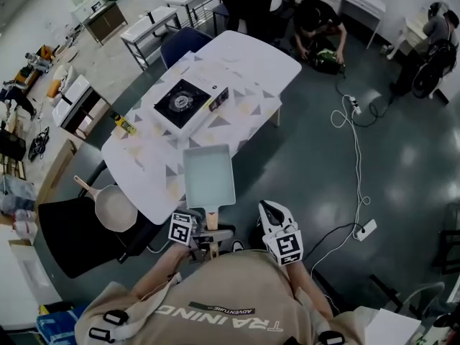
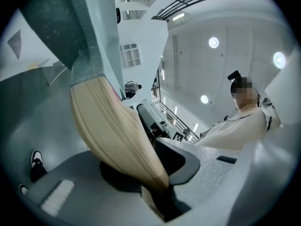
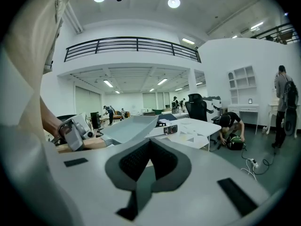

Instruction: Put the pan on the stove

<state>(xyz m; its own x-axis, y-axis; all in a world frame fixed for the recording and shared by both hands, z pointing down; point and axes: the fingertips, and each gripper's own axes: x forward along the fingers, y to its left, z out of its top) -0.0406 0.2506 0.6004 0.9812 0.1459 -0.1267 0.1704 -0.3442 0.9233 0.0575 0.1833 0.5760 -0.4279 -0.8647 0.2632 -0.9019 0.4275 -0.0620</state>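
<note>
Up close only, left hand-held gripper (image 2: 156,175) tight around wooden pan handle (image 2: 110,126); right hand-held gripper (image 3: 150,144) closed, empty

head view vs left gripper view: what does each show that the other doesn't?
Head view only: the stove on the white table, the right gripper, and a round pan beside the table. Left gripper view only: the jaws closed on the wooden handle, seen close up, and the ceiling lights. Both: the left gripper holding the rectangular pan by that handle.
</note>
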